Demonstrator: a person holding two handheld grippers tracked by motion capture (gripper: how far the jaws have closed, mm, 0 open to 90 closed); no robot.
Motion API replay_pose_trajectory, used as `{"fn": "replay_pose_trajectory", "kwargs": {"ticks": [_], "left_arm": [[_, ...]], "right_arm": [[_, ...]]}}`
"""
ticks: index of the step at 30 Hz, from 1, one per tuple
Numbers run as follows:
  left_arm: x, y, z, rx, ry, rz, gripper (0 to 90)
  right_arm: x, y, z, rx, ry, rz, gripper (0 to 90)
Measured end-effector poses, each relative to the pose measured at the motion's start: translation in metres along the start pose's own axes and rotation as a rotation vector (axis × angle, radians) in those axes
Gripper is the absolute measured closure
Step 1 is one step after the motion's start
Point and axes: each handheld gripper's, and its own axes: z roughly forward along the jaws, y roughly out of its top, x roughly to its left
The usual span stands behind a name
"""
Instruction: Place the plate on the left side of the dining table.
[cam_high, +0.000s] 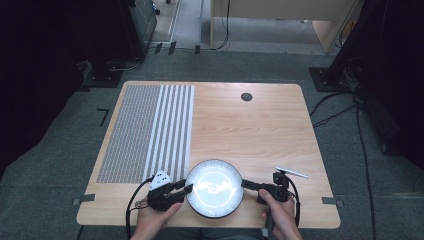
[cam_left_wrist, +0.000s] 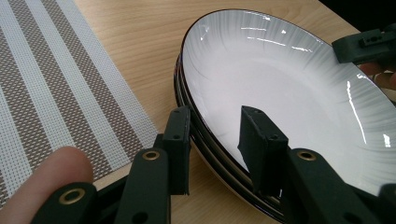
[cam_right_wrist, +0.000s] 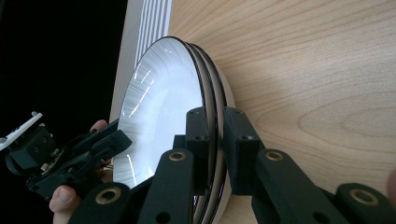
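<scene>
A stack of shallow white plates with black rims (cam_high: 215, 187) (cam_left_wrist: 280, 84) (cam_right_wrist: 159, 107) sits at the near edge of the wooden table (cam_high: 250, 130). My left gripper (cam_high: 186, 190) (cam_left_wrist: 215, 128) straddles the stack's left rim, one jaw outside and one over the top plate's inside, with a gap still showing, so it is open. On the opposite rim, my right gripper (cam_high: 246, 184) (cam_right_wrist: 217, 123) is shut, its two jaws pressed on either side of the stacked rims. Each gripper view also shows the other gripper across the plates, the right gripper (cam_left_wrist: 364, 44) and the left gripper (cam_right_wrist: 93, 149).
A brown-and-white striped placemat (cam_high: 145, 132) (cam_left_wrist: 51, 84) covers the table's left part, just left of the plates. A thin white stick (cam_high: 291, 172) lies right of my right gripper. A round black grommet (cam_high: 246, 97) sits near the far edge.
</scene>
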Motion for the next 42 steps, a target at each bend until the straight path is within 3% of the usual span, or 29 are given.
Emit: {"fn": "replay_pose_trajectory", "kwargs": {"ticks": [3, 4, 6, 7, 9, 12, 14, 16, 18, 22, 31, 35, 42], "left_arm": [[0.001, 0.0, -0.001, -0.003, -0.008, -0.01, 66.5], [0.002, 0.0, -0.002, 0.0, -0.003, -0.017, 66.6], [0.003, 0.0, -0.002, -0.003, -0.012, -0.025, 67.6], [0.002, 0.0, -0.002, -0.003, -0.009, -0.022, 67.8], [0.002, 0.0, -0.001, -0.004, -0.007, -0.022, 67.2], [0.002, 0.0, -0.001, 0.003, -0.014, -0.022, 65.9], [0.003, -0.001, -0.001, 0.005, -0.02, -0.021, 64.8], [0.003, -0.001, -0.001, 0.004, -0.02, -0.016, 64.6], [0.003, -0.001, -0.001, 0.004, -0.02, -0.015, 64.5], [0.003, -0.001, -0.002, 0.004, -0.022, -0.015, 64.8], [0.003, -0.001, -0.002, 0.002, -0.025, -0.021, 65.4], [0.003, -0.001, -0.002, 0.001, -0.019, -0.022, 65.7], [0.003, -0.002, 0.0, 0.01, -0.014, -0.025, 64.4]], "right_arm": [[0.001, 0.0, -0.001, -0.009, -0.001, 0.001, 82.9], [0.0, 0.0, -0.002, -0.016, 0.002, 0.001, 89.3], [-0.003, 0.004, -0.008, -0.037, 0.121, 0.1, 90.0], [-0.003, 0.005, -0.009, -0.021, 0.206, 0.141, 90.0], [0.008, 0.002, -0.008, -0.028, 0.129, 0.037, 90.0], [0.015, -0.001, -0.009, -0.061, 0.099, -0.011, 90.0], [0.015, -0.001, -0.012, -0.122, 0.014, -0.071, 89.4], [0.011, 0.001, -0.013, -0.149, -0.032, -0.103, 86.5], [0.008, 0.002, -0.013, -0.118, -0.007, -0.096, 83.8], [0.01, 0.0, -0.007, -0.093, -0.006, -0.13, 81.1], [0.007, 0.0, -0.006, -0.051, 0.018, -0.086, 82.7], [0.009, -0.001, -0.003, -0.015, -0.012, -0.116, 83.0], [0.015, -0.004, -0.002, -0.036, -0.051, -0.162, 81.9]]}}
